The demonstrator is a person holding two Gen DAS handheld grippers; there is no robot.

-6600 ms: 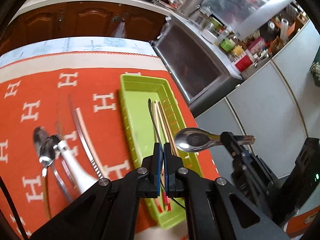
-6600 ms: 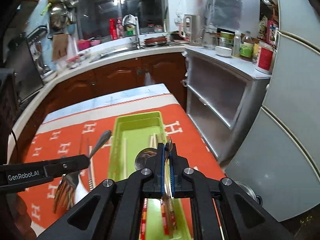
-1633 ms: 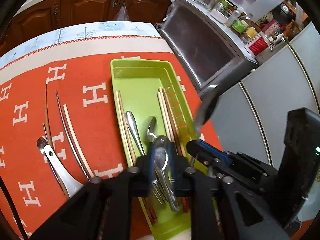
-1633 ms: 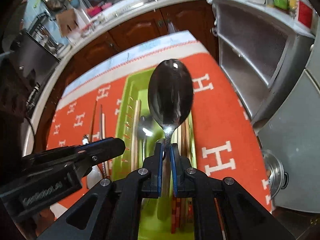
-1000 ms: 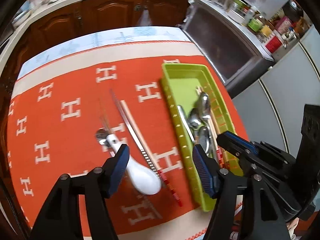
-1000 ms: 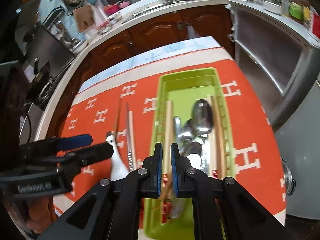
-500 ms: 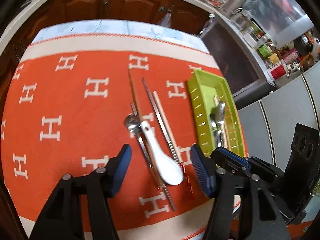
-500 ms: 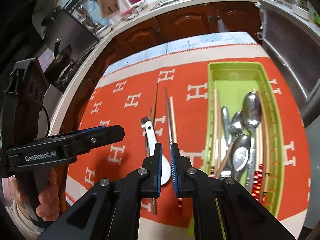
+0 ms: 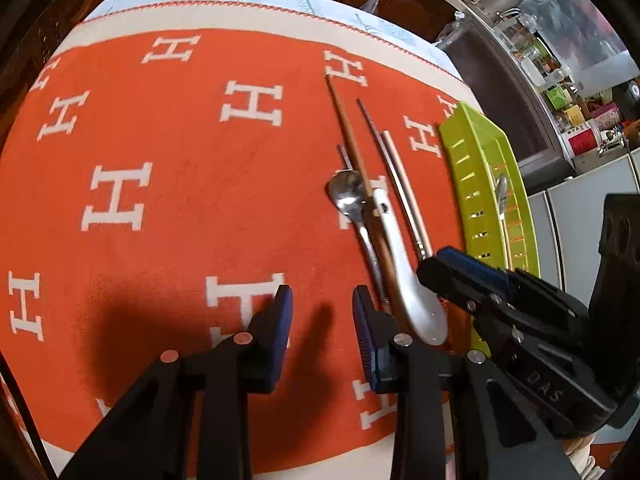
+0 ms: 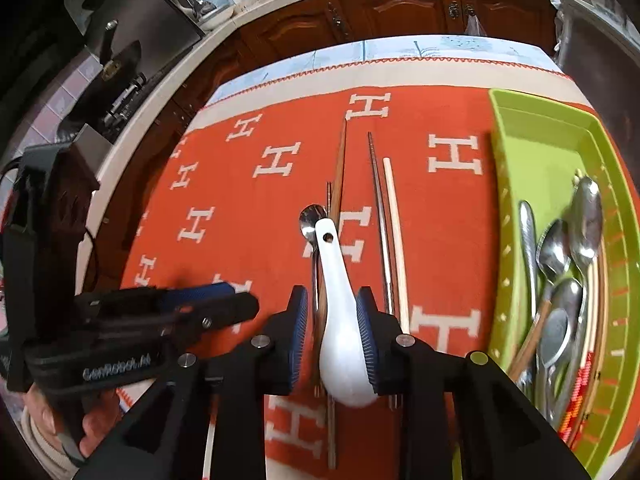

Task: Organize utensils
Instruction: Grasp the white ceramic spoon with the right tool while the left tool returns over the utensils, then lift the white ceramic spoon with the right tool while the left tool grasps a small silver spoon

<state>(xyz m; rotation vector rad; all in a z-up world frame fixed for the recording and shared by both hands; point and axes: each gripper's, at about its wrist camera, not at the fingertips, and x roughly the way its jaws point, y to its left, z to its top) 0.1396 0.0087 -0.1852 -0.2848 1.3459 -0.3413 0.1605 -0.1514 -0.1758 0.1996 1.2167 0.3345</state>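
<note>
A white ceramic spoon (image 10: 336, 264) lies on the orange cloth, bowl towards me, across a metal spoon (image 10: 313, 216) and a brown chopstick (image 10: 340, 168). A metal chopstick (image 10: 378, 200) and a pale chopstick (image 10: 394, 216) lie just right of it. My right gripper (image 10: 333, 324) hangs low with its jaws opening; the white spoon's bowl is between the pads, with a gap on the left side. My left gripper (image 9: 322, 320) is open and closing over bare cloth, left of the white spoon (image 9: 404, 272). The green tray (image 10: 500, 216) holds several spoons and chopsticks.
The green tray (image 9: 480, 184) runs along the table's right side. A counter with dark wooden cabinets (image 10: 400, 8) stands beyond the far edge. A person's hand (image 10: 92, 432) holds the left gripper (image 10: 200, 304) at lower left. The cloth's white near border (image 9: 320, 468) marks the front edge.
Both grippers have moved left from over the tray to the loose utensils and come lower. The right jaws, shut before, now stand apart around the white spoon. The left jaws have narrowed.
</note>
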